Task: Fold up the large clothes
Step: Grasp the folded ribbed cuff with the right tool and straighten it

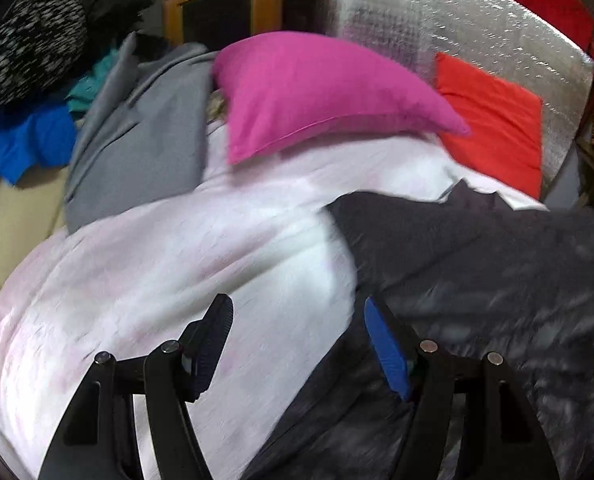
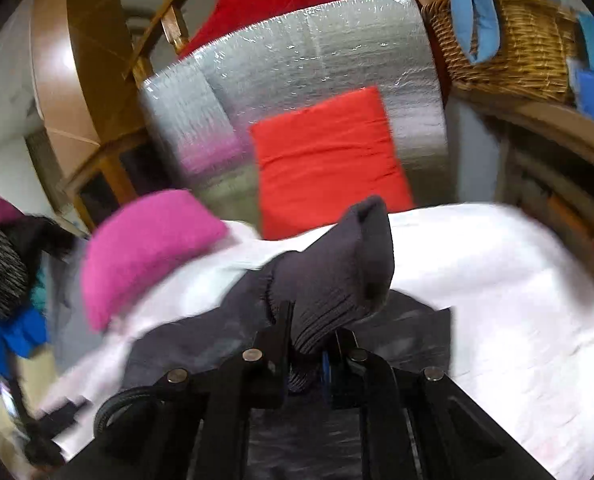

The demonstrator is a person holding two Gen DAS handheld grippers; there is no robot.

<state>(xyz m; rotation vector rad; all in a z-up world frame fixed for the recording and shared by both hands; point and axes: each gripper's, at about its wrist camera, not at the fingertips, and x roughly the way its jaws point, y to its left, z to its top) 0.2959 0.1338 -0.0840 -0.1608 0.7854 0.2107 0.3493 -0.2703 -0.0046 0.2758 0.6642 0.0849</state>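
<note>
A dark grey padded jacket [image 1: 477, 280] lies on a white bed cover [image 1: 177, 260]. My left gripper [image 1: 299, 320] is open and empty, hovering over the jacket's left edge where it meets the cover. My right gripper [image 2: 309, 344] is shut on the jacket's ribbed knit cuff [image 2: 337, 280] and holds the sleeve lifted above the rest of the jacket [image 2: 217, 344]. The white cover [image 2: 517, 300] spreads to the right in the right wrist view.
A pink pillow [image 1: 317, 92] and a red cushion [image 1: 493, 120] lie at the bed's head against a silver foil panel [image 1: 457, 32]. Grey, blue and speckled clothes [image 1: 137, 140] are piled at left. A wicker basket [image 2: 509, 40] stands at right.
</note>
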